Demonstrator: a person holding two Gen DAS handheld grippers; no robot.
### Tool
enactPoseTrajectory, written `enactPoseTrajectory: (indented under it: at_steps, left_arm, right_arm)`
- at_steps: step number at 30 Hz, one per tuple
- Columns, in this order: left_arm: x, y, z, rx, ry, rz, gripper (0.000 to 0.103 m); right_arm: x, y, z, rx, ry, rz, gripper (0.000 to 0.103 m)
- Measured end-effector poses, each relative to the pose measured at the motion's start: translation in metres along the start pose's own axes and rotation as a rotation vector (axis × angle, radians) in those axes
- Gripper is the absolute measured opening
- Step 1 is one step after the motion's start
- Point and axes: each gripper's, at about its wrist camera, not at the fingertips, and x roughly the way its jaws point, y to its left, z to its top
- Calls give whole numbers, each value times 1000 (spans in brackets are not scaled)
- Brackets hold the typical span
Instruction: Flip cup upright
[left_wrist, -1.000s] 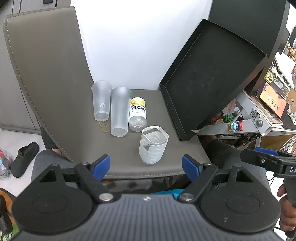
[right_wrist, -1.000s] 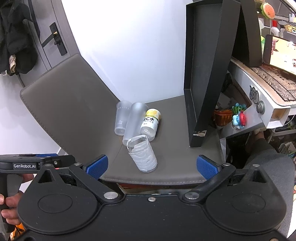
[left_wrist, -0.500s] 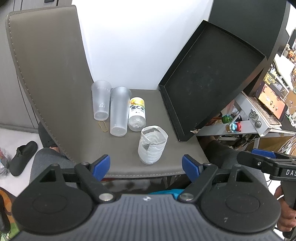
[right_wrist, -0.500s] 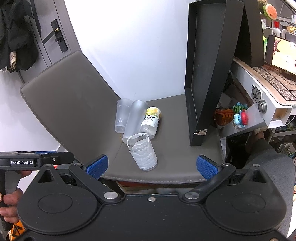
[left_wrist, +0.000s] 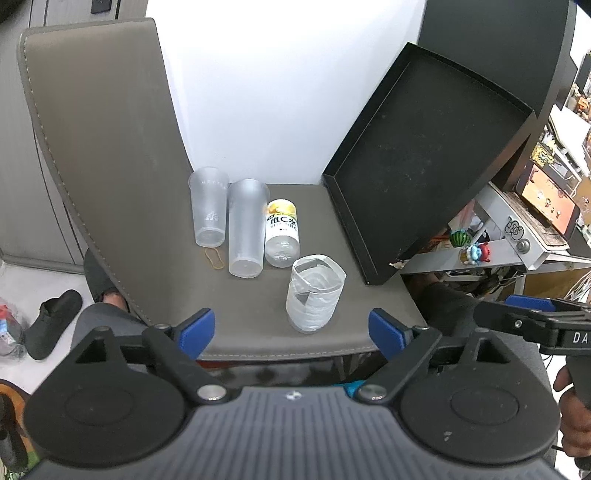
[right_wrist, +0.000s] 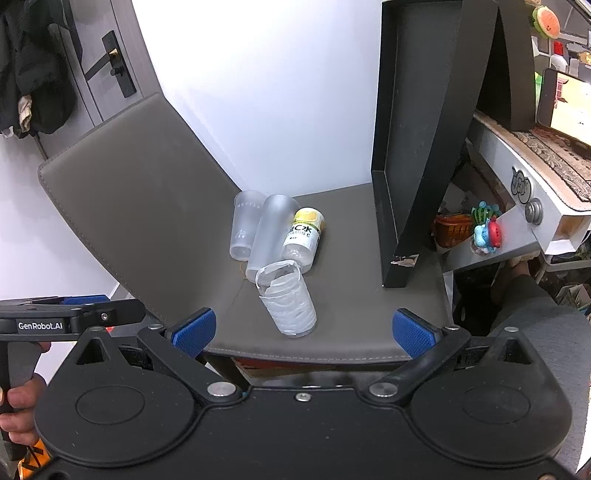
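Left wrist view, change: over the last second the framing shifts only slightly; the chair seat (left_wrist: 258, 332) and everything on it sit as before, nothing is touched
Left wrist view, left gripper (left_wrist: 291, 328): jaws wide apart, empty, held back off the near seat edge
Left wrist view, crinkled cup (left_wrist: 314, 293): at the front of the seat, mouth facing up; whether it stands fully upright or leans I cannot tell
Left wrist view, lying cups: tall frosted cup (left_wrist: 245, 227) and shorter clear cup (left_wrist: 208, 206) lie side by side, bottle (left_wrist: 282, 232) just beside them, rubber band (left_wrist: 215, 257) near
Right wrist view, change: none of note, a small drift of the camera
Right wrist view, right gripper (right_wrist: 304, 332): jaws wide apart, empty, well short of the crinkled cup (right_wrist: 288, 302)
Right wrist view, black tray (right_wrist: 413, 147): propped on edge at the seat's right
Finding: approach not yet begun; judged, the flip is entirely ahead
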Motion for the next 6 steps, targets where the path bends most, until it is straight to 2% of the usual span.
enactPoseTrajectory:
  at_steps: [6]
  left_arm:
    - [7, 9, -2, -14, 16, 4, 89]
  right_arm:
    - [6, 3, 0, -5, 19, -4, 103]
